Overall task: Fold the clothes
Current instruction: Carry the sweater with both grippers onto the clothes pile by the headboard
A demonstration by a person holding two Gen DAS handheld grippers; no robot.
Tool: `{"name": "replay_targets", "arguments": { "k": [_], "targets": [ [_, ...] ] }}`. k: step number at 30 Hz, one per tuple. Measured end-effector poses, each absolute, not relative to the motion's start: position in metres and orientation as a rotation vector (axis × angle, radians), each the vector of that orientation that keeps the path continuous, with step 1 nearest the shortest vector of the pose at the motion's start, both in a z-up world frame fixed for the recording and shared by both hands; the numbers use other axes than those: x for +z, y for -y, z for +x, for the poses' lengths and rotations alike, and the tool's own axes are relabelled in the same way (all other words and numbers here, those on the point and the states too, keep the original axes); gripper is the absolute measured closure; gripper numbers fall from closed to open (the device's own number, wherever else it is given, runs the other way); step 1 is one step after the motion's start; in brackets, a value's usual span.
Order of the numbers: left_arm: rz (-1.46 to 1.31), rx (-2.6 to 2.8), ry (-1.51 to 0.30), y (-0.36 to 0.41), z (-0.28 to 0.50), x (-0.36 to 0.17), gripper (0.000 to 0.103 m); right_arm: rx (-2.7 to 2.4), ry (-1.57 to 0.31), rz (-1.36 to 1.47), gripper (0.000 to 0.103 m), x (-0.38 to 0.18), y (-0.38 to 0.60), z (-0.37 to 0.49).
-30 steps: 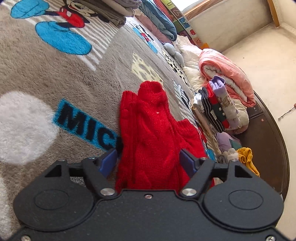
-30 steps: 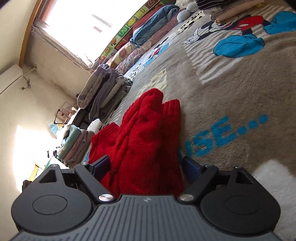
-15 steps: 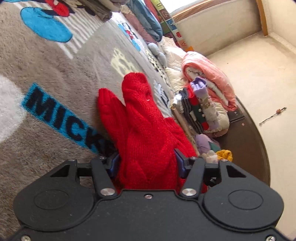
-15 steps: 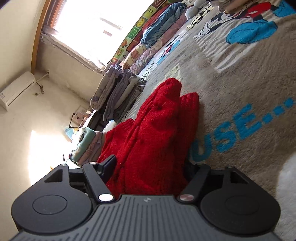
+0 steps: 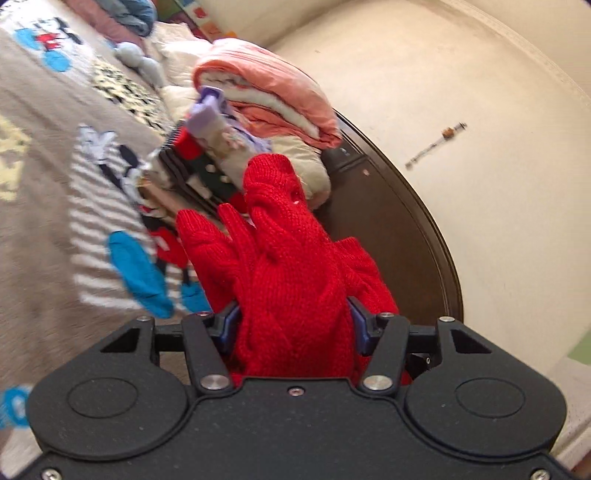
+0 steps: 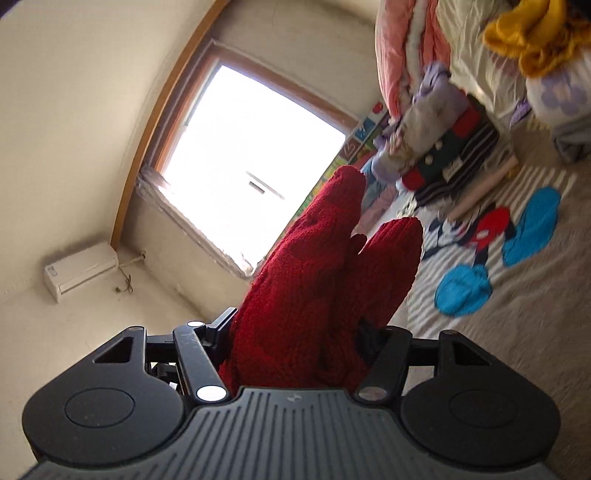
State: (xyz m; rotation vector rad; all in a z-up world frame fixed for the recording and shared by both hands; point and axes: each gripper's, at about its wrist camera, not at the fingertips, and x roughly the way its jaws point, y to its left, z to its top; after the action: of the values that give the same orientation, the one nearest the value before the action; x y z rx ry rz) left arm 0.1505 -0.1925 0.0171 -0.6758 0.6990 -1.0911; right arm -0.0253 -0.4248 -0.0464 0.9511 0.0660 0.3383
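A folded red knit sweater (image 5: 288, 251) is bunched between the blue pads of my left gripper (image 5: 293, 321), which is shut on it. The sweater hangs clear of the grey cartoon blanket (image 5: 44, 184) and sticks out forward, towards a stack of folded clothes (image 5: 207, 162). In the right wrist view the same red sweater (image 6: 332, 266) fills the jaws of my right gripper (image 6: 295, 332), also shut on it. Both grippers hold its near edge side by side. The sweater's underside is hidden.
A rolled pink quilt (image 5: 266, 85) lies behind the stack. The bed's dark wooden edge (image 5: 399, 229) curves along the right, with pale floor beyond. A yellow garment (image 6: 535, 33) tops another pile. A bright window (image 6: 251, 147) and a wall unit (image 6: 81, 269) are at the left.
Both grippers closed on the red sweater, lifted it off the blanket and swung it toward the stack of folded clothes by the bed's edge. The views have turned sharply.
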Motion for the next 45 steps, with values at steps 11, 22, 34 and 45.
{"name": "replay_targets", "arguments": {
  "k": [11,22,34,45],
  "targets": [
    [-0.568,-1.426,-0.696,0.394,0.207,0.093,0.048,0.047,0.286,0.874,0.040,0.011,0.573,-0.065],
    [-0.433,-1.249,-0.940,0.526,0.264,0.029,0.046,-0.169,0.377,0.924,0.040,0.000,0.693,-0.026],
    [-0.370,-1.164,-0.902,0.520,0.250,0.027,0.028,-0.256,0.184,1.118,0.043,-0.086,0.731,0.022],
    [-0.298,-1.078,-0.809,0.457,0.201,0.035,0.022,-0.356,0.172,0.887,0.020,-0.028,0.676,-0.058]
  ]
}}
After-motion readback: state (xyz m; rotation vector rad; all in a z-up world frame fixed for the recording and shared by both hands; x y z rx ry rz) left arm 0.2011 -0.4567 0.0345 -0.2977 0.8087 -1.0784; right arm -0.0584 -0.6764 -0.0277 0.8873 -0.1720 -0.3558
